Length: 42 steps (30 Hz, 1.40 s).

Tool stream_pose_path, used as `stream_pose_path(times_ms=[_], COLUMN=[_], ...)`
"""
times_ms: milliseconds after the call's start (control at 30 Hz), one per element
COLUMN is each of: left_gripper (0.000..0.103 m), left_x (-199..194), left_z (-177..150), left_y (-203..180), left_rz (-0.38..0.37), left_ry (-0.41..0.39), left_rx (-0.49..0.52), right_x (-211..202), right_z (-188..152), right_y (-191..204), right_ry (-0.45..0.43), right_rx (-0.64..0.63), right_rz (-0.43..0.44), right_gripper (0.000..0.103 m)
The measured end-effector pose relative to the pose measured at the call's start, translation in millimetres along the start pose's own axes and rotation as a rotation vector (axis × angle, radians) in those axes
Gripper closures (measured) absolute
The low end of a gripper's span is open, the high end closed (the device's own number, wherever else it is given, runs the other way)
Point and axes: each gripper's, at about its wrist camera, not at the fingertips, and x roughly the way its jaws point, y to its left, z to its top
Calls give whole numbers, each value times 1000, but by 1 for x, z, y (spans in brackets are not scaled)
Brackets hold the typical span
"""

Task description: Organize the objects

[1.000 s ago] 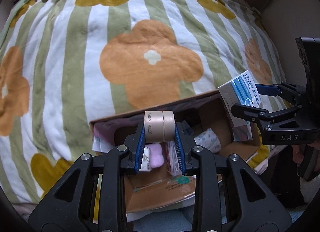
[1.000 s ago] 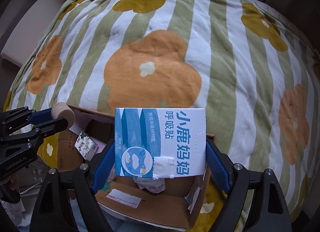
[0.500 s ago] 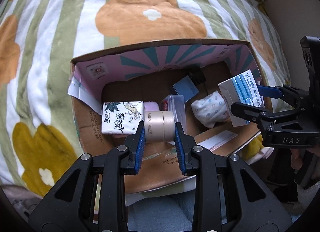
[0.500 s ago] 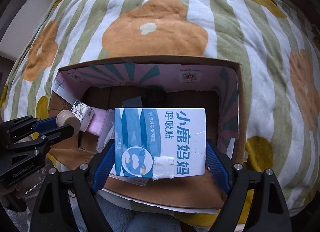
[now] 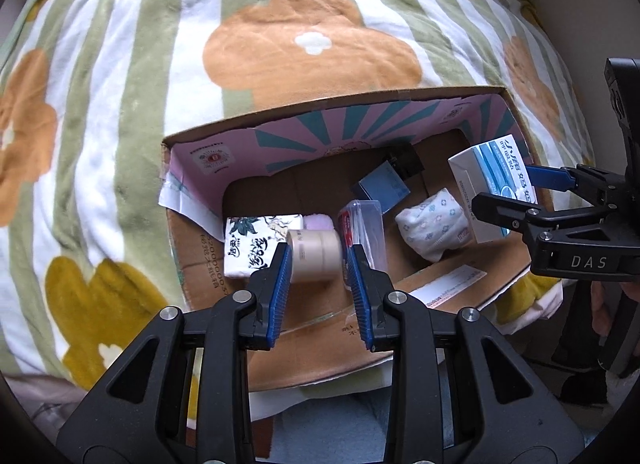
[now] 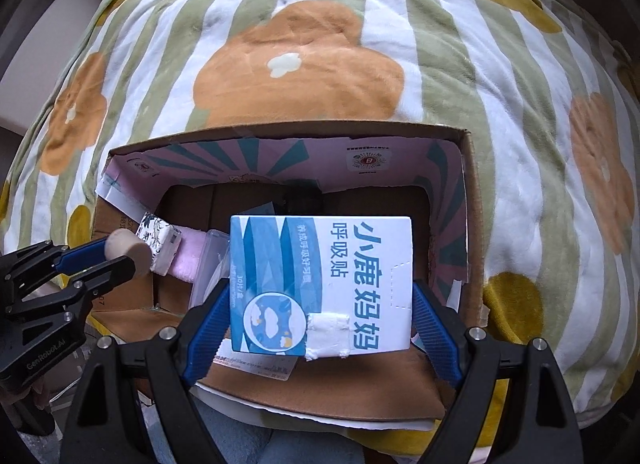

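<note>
While over carton [image 5: 200,248] on floral blanket [image 5: 312,44] | L gripper [image 5: 318,264] opening – jar [image 5: 314,256] between | R gripper [image 6: 320,300] clamps blue box [image 6: 320,284]

Blanket [image 5: 120,112] plush fleece cloth, matt, soft nap. Cardboard box [image 5: 208,260] raw brown corrugated paper outside, matt; inner wall printed pink and teal, slight sheen. Beige jar [image 5: 314,254] smooth plastic, satin, blurred. Blue-white carton [image 6: 320,284] glossy coated card with a rough white tape patch. Tissue pack [image 5: 256,240] shiny plastic film. Clear case [image 5: 366,224] transparent hard plastic. Patterned bundle [image 5: 434,222] soft cloth-like wrap. Gripper frames matt black plastic, silver metal screws, ribbed blue rubbery pads [image 5: 280,288].
</note>
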Motion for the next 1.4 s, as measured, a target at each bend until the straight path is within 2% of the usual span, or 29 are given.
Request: stream_pose_path(times_ms=[33, 67, 100, 133, 167, 200, 300, 667, 833, 1067, 1400], left_gripper=[37, 9, 1, 0, 0, 0, 0, 0, 0, 0, 0], left_x=[0, -1, -2, -3, -2, -2, -3, -13, -27, -64, -131], left_z=[0, 0, -1, -1, -2, -2, -2, -2, 0, 13, 38], left_y=[0, -1, -1, 0, 2, 2, 4, 7, 9, 13, 13], left_rz=[11, 27, 22, 7, 0, 3, 11, -7, -15, 6, 66], left_ry=[2, 0, -14, -17, -11, -10, -7, -33, -70, -143, -272], left_rx=[4, 10, 17, 16, 11, 8, -6, -43, -66, -102, -79], right_x=[0, 0, 1, 4, 7, 6, 1, -4, -18, -49, -109], right_z=[0, 0, 0, 1, 1, 1, -1, 0, 2, 11, 26], right_y=[-1, -2, -3, -4, -4, -4, -3, -6, 3, 6, 15], right_ry=[-6, -13, -12, 7, 26, 23, -30, -42, -78, -128, -245], right_rx=[9, 19, 32, 39, 44, 46, 38, 61, 22, 74, 61], right_rz=[5, 13, 30, 56, 77, 76, 16, 22, -24, -1, -61], right_gripper=[19, 18, 18, 13, 3, 1, 1, 1, 1, 1, 1])
